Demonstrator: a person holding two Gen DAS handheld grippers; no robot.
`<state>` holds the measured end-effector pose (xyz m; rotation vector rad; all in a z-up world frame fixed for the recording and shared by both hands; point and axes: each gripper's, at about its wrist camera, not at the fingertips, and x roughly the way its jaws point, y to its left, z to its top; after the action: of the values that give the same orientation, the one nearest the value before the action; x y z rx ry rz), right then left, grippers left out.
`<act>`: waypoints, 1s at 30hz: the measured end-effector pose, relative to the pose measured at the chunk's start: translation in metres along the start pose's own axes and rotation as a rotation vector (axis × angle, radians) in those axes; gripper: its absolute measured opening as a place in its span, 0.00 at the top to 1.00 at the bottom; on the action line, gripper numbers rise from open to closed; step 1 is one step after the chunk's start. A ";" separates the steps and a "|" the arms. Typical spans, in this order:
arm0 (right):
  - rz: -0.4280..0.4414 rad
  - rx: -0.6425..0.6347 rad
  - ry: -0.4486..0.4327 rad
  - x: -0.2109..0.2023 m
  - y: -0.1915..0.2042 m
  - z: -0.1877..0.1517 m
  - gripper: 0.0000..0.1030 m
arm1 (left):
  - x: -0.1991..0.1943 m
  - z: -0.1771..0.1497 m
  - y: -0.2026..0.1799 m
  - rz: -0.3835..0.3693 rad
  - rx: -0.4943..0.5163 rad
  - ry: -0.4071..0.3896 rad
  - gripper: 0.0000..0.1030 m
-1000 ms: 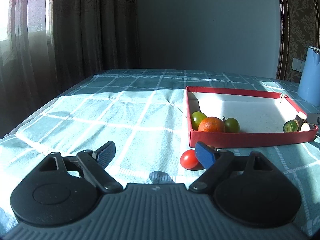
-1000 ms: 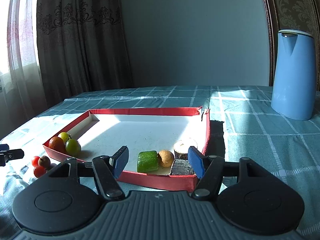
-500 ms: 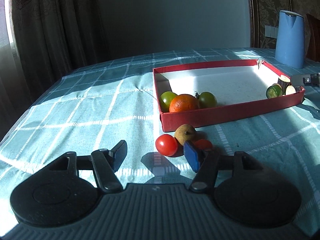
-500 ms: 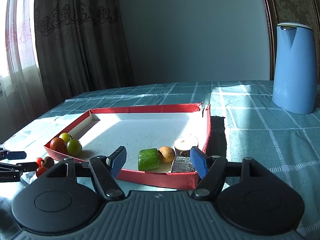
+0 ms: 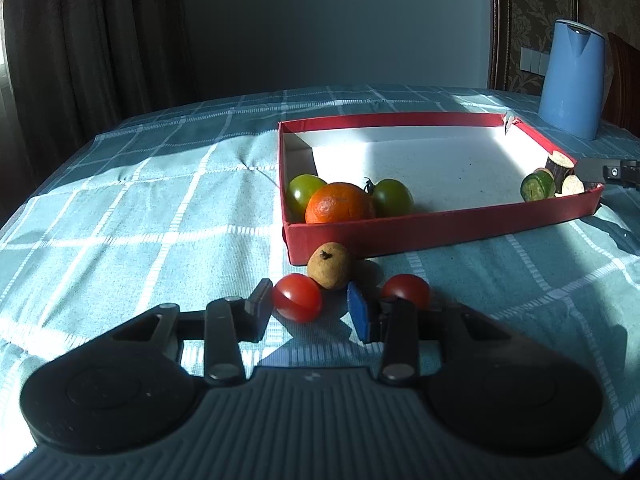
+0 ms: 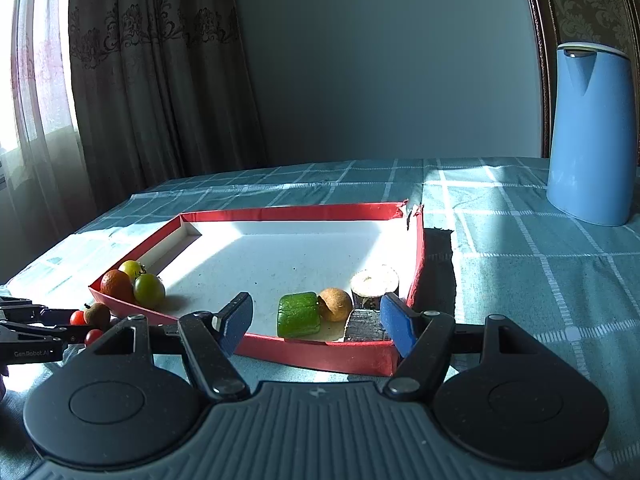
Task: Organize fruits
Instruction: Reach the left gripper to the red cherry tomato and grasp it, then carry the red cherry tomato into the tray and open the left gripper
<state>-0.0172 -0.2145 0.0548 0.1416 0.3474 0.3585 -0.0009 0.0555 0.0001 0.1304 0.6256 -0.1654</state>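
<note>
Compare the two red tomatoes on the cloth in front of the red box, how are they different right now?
The left red tomato sits between the fingers of the left gripper, whose jaws are closing on it; the right red tomato lies outside them, partly hidden behind the blue pad. The left one shows whole and in sunlight, the right one mostly in shade. Both are small, round, glossy red and rest on the tablecloth beside the brown fruit.

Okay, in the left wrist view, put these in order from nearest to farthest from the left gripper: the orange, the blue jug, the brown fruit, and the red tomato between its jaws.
From the left gripper, whose jaws are closing:
1. Red tomato, between the jaws, against the left one.
2. Brown fruit, just beyond, outside the red tray.
3. Orange, in the tray's near left corner.
4. Blue jug, far right, past the tray.
</note>
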 end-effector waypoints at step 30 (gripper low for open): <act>0.005 -0.010 -0.012 0.002 0.005 -0.005 0.32 | -0.028 -0.013 -0.053 0.040 -0.047 -0.108 0.78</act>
<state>-0.0194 -0.2084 0.0504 0.1354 0.3333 0.3642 -0.0413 0.0092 0.0026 0.0883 0.5181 -0.1185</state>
